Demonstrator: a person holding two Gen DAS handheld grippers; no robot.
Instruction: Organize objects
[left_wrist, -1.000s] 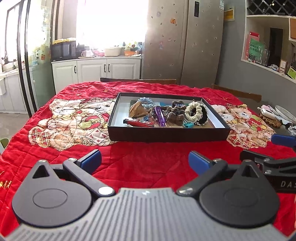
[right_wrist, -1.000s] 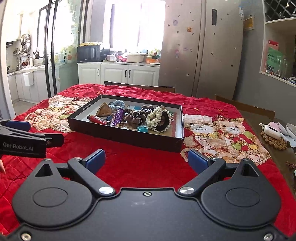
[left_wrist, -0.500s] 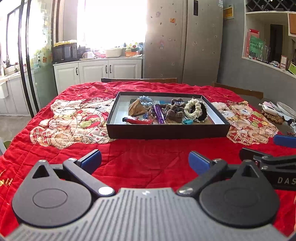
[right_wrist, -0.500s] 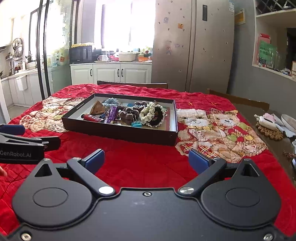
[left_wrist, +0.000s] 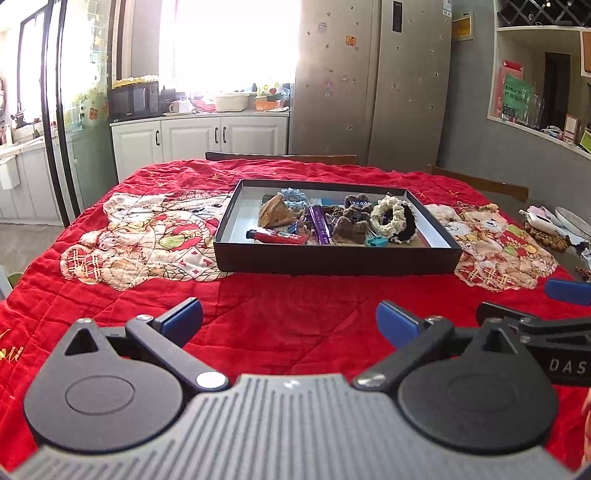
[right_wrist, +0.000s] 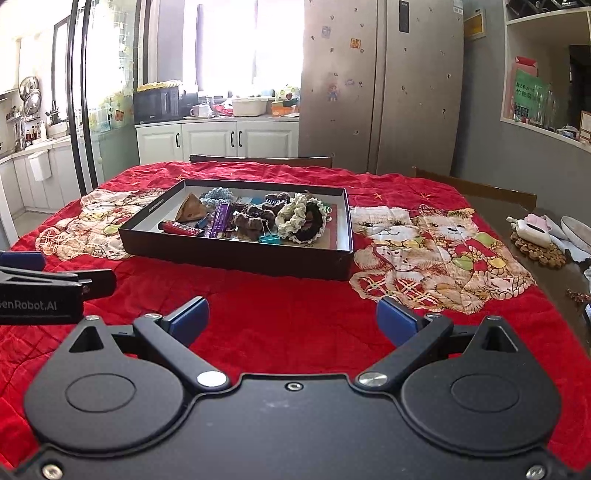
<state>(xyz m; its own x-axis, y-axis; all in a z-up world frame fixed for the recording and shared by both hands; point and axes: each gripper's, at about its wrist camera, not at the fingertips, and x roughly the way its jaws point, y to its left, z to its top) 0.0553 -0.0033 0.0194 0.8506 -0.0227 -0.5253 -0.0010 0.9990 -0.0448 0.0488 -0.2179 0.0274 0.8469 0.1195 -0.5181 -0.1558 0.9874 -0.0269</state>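
Note:
A shallow black box (left_wrist: 332, 260) (right_wrist: 236, 256) sits mid-table on a red quilt. It holds a red lighter (left_wrist: 277, 236) (right_wrist: 181, 229), a purple bar (left_wrist: 319, 229) (right_wrist: 220, 219), a cream and black scrunchie (left_wrist: 397, 218) (right_wrist: 301, 218), brown knitted pieces (left_wrist: 351, 223), a blue scrunchie (left_wrist: 295, 195), a tan pouch (left_wrist: 275, 216) and a teal clip (left_wrist: 376, 242) (right_wrist: 269, 238). My left gripper (left_wrist: 290, 319) is open and empty, well short of the box. My right gripper (right_wrist: 291, 319) is open and empty beside it, to the right.
The red quilt (left_wrist: 147, 236) with bear prints covers the table. At the right edge lie a white item on a woven coaster (right_wrist: 532, 230) and a plate (right_wrist: 576, 229). Chair backs (left_wrist: 280, 157) stand behind the table. Cabinets and a fridge are beyond.
Both grippers have pulled back a little and tilted up, so the box looks smaller and farther. Both stay open and empty.

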